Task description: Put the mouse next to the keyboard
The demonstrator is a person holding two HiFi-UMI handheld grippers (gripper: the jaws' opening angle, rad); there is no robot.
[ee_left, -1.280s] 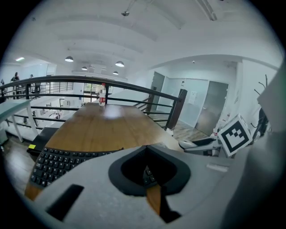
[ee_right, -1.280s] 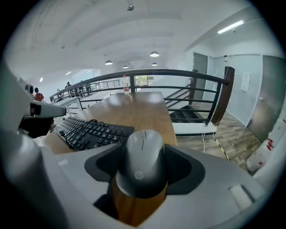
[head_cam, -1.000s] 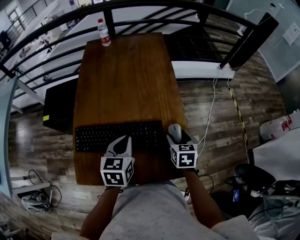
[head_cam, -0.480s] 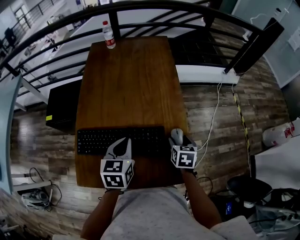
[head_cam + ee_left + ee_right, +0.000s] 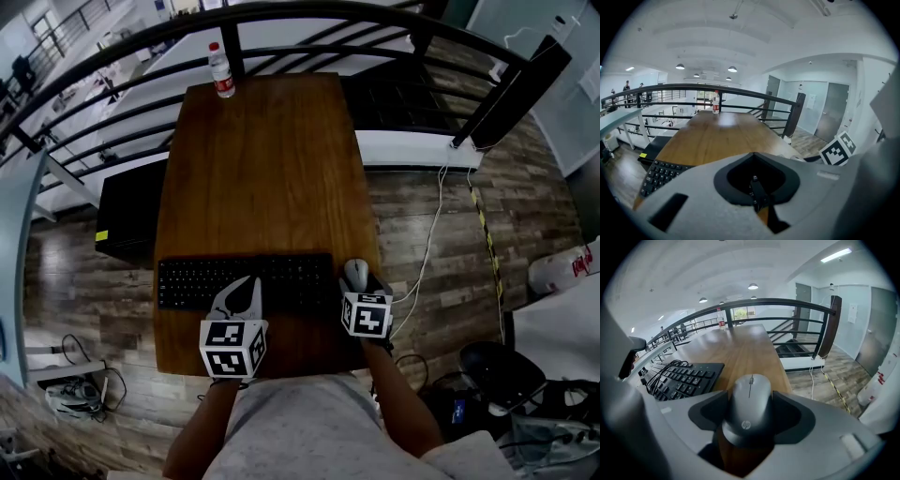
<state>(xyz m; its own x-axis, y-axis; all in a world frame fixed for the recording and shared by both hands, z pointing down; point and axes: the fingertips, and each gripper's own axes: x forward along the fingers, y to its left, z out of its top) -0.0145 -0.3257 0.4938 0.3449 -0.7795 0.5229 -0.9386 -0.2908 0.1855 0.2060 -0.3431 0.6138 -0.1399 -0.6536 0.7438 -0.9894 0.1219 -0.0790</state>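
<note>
A grey mouse (image 5: pixel 354 271) (image 5: pixel 750 401) sits between the jaws of my right gripper (image 5: pixel 357 285) (image 5: pixel 750 425), which is shut on it, just off the right end of the black keyboard (image 5: pixel 216 281) (image 5: pixel 686 378). Whether the mouse rests on the wood or hangs just above it, I cannot tell. The keyboard lies across the near part of the wooden table (image 5: pixel 262 169), with its coiled cable (image 5: pixel 663 371) lying on the keys. Over the keyboard's middle, my left gripper (image 5: pixel 246 287) (image 5: pixel 757 187) is shut with nothing in it; keys (image 5: pixel 658 176) show to its left.
A water bottle (image 5: pixel 222 71) (image 5: pixel 715 102) stands at the table's far edge by the black railing (image 5: pixel 281 14). The table's right edge runs close beside the mouse, with floor and cables (image 5: pixel 422 253) below. A black box (image 5: pixel 127 211) sits on the floor to the left.
The head view has shifted a little. Both grippers, the mouse and the keyboard keep the same places relative to each other.
</note>
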